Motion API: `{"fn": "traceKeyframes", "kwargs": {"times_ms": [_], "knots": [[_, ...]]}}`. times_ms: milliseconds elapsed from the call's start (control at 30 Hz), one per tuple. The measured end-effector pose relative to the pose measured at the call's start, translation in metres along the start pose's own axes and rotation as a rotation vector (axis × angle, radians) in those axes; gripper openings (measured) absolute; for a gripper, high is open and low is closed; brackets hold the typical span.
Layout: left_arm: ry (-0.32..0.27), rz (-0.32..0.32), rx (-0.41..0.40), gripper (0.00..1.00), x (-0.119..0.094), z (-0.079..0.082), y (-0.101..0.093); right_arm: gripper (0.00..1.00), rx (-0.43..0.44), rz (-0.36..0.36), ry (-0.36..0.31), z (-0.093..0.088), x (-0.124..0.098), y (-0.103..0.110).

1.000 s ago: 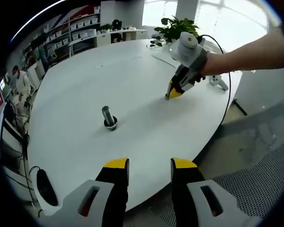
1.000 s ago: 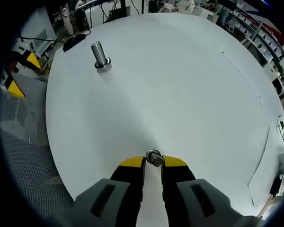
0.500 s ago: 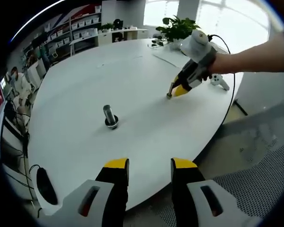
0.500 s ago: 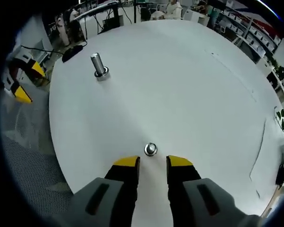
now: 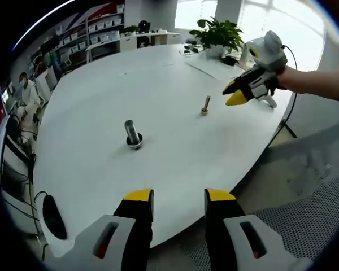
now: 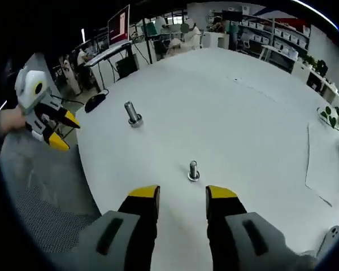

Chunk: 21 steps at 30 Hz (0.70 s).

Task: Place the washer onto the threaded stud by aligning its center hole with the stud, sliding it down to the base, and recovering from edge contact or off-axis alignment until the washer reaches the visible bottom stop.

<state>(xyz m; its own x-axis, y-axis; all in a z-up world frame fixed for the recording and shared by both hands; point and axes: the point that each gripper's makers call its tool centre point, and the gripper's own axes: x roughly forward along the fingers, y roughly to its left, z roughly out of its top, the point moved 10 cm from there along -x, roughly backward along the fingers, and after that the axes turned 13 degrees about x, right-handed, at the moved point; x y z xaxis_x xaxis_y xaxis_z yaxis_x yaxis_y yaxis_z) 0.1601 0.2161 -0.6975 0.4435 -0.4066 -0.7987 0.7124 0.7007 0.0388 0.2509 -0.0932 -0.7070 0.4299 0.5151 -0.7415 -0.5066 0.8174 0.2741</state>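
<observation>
A small upright metal stud (image 6: 193, 170) stands on the white table (image 6: 254, 130) just ahead of my right gripper (image 6: 182, 195), which is open and apart from it. A wider round piece sits at its foot; whether that is the washer I cannot tell. The same small stud (image 5: 205, 105) appears in the left gripper view, with the right gripper (image 5: 233, 96) open a little beyond it. A thicker stud (image 5: 131, 134) with a ringed base stands further left, also seen as the thicker stud (image 6: 133, 114). My left gripper (image 5: 179, 197) is open over the table's near edge, and the left gripper (image 6: 65, 131) shows off the table's side.
A black mouse (image 5: 53, 223) with a cable lies near the table edge. A potted plant (image 5: 217, 34) and a paper sheet (image 6: 322, 164) are at the table's far side. Grey carpet (image 5: 305, 192) lies beyond the edge. Shelves, desks and people stand in the background.
My right gripper has opened, let go of the small stud and drawn back from it, leaving it upright on the table. The left gripper has stayed in place.
</observation>
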Motion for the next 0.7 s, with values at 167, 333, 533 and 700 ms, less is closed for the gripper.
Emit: {"fn": "traceKeyframes", "kwargs": {"times_ms": [167, 333, 533, 700], "knots": [[-0.031, 0.002, 0.008, 0.34, 0.0, 0.004, 0.001, 0.37, 0.034, 0.009, -0.057, -0.01, -0.015, 0.008], [-0.068, 0.006, 0.014, 0.35, -0.002, 0.008, 0.002, 0.4, 0.122, 0.053, -0.192, -0.009, -0.031, 0.02], [-0.113, 0.007, -0.005, 0.35, -0.005, 0.012, 0.002, 0.4, 0.093, 0.051, -0.215, -0.008, -0.044, 0.044], [-0.122, 0.002, -0.001, 0.35, -0.005, 0.013, 0.001, 0.39, 0.171, 0.081, -0.242, -0.01, -0.049, 0.061]]}}
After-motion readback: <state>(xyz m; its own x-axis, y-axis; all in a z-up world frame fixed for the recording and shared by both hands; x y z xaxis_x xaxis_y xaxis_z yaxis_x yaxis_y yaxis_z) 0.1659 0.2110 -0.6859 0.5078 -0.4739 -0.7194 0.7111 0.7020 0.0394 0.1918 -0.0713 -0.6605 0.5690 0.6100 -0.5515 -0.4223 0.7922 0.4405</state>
